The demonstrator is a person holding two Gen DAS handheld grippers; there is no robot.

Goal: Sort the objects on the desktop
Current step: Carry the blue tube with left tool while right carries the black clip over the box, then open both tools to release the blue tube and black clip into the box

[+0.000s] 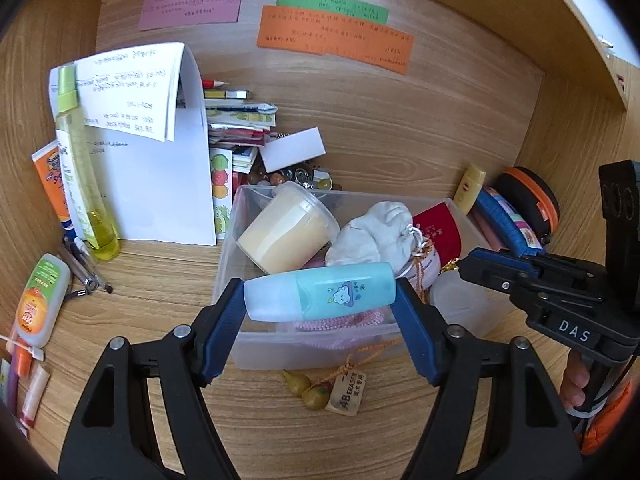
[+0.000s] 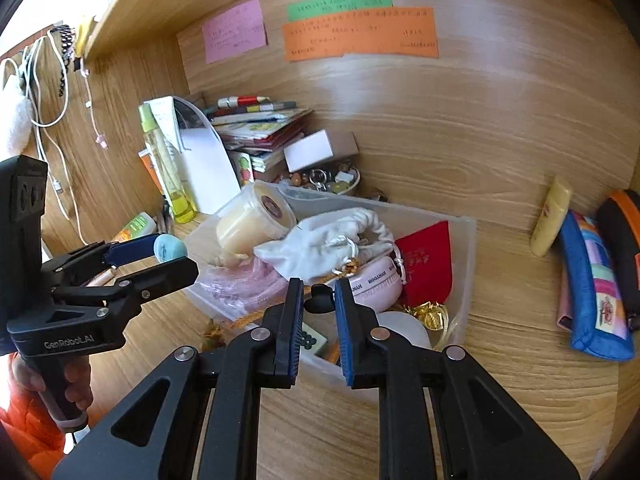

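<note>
My left gripper [image 1: 320, 296] is shut on a light blue bottle with a cloud print [image 1: 320, 297], held sideways just above the near edge of a clear plastic box [image 1: 228, 248]. The box holds a cream-filled jar [image 1: 286, 232], a white cloth pouch [image 1: 374, 234], a red pouch [image 1: 436, 228] and a pink item. In the right wrist view the left gripper [image 2: 158, 256] shows at the left with the bottle's end [image 2: 170, 247]. My right gripper [image 2: 317, 300] hangs over the box's near corner [image 2: 464, 280], jaws narrowly apart with nothing between them.
Papers [image 1: 160, 184], a yellow spray bottle [image 1: 80, 168], an orange tube [image 1: 50, 184] and pens [image 1: 84, 270] stand left. Books and trinkets [image 1: 240, 120] lie behind the box. Pencil cases [image 2: 592, 288] and a yellow tube [image 2: 552, 216] lie right. A gourd charm [image 1: 316, 392] lies in front.
</note>
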